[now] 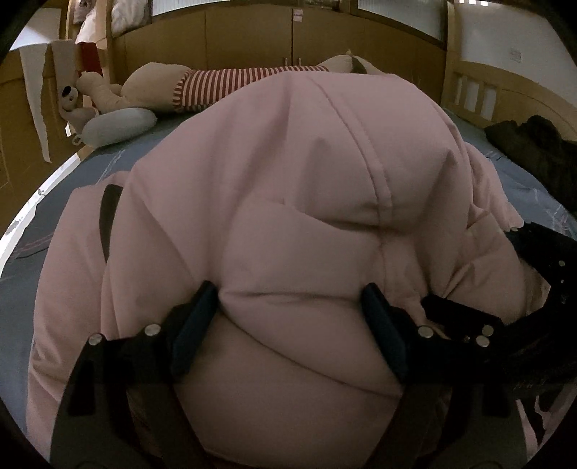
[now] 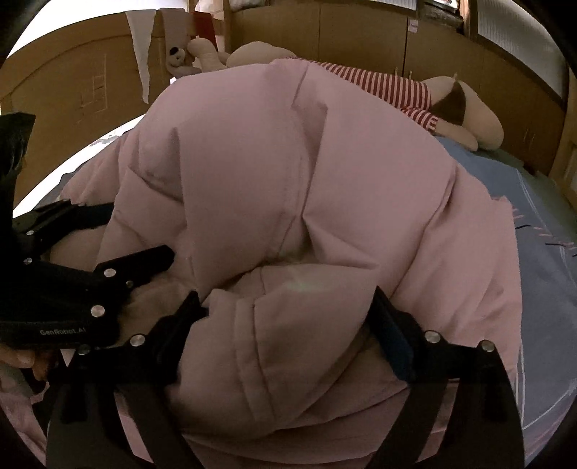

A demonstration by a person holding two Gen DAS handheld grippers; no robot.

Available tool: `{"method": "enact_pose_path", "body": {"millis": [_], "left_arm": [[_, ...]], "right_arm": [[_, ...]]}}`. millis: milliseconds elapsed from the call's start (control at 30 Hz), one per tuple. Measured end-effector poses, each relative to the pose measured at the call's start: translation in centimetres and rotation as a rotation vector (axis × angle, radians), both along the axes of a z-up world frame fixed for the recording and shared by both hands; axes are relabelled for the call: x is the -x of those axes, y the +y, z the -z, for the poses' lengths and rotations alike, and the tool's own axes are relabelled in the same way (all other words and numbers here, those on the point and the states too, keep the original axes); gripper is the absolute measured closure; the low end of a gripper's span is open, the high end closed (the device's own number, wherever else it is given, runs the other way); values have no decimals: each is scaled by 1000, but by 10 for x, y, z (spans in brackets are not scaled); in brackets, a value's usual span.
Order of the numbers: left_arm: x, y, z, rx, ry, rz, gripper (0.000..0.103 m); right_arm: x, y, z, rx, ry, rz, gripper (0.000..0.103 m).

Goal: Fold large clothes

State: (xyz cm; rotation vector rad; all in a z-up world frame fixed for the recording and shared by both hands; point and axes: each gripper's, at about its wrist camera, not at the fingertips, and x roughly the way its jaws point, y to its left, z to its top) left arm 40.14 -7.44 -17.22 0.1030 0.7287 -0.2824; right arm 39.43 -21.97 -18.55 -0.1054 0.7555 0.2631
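Observation:
A puffy pink down jacket [image 1: 288, 173] lies bunched on the blue bed; it also fills the right wrist view [image 2: 306, 173]. My left gripper [image 1: 290, 299] has its jaws wide apart with a thick roll of the jacket bulging between them. My right gripper [image 2: 288, 306] likewise straddles a thick fold of the jacket, jaws wide. The two grippers sit side by side: the right one shows at the right edge of the left wrist view [image 1: 468, 317], the left one at the left of the right wrist view [image 2: 119, 270].
A blue bedsheet [image 1: 523, 180] covers the bed. A large plush toy in a red-striped shirt [image 1: 223, 86] and a grey pillow [image 1: 115, 124] lie at the far side. Dark clothes [image 1: 533, 144] lie by the wooden headboard [image 1: 505, 93]. Wooden cabinets [image 2: 360, 32] stand behind.

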Motion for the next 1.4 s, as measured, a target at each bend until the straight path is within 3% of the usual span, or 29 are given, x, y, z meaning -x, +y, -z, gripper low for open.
{"method": "enact_pose_path", "body": {"millis": [233, 300, 367, 467, 600, 700, 833, 1033, 1133, 1233, 1333, 1400], "left_arm": [[-2, -6, -21, 20, -21, 18, 18], [4, 3, -47, 101, -27, 10, 17], [21, 16, -85, 223, -60, 3, 7], [59, 31, -131, 288, -83, 8, 2], [141, 49, -161, 191, -139, 29, 2], [216, 69, -167, 142, -282, -16, 2], [277, 66, -179, 71, -285, -36, 2], [320, 55, -159, 34, -240, -8, 2], [322, 61, -138, 55, -134, -57, 2], [320, 61, -135, 51, -41, -98, 2], [334, 69, -145, 92, -76, -118, 2], [344, 69, -148, 70, -114, -117, 2]], "right_arm": [[9, 10, -2, 10, -34, 8, 7], [13, 9, -3, 3, -40, 8, 5], [18, 7, -14, -8, -57, 7, 3], [47, -10, -54, -94, -191, 60, 1], [102, -36, -102, -216, -286, 103, 1], [163, -52, -126, -287, -296, 67, 1], [249, -62, -138, -288, -272, 92, 1], [334, -65, -142, -258, -332, 152, 1], [351, -59, -141, -249, -343, 127, 1], [360, -50, -136, -213, -346, 112, 1], [368, -47, -142, -273, -329, 101, 1], [378, -45, -146, -295, -340, 87, 1]]}}
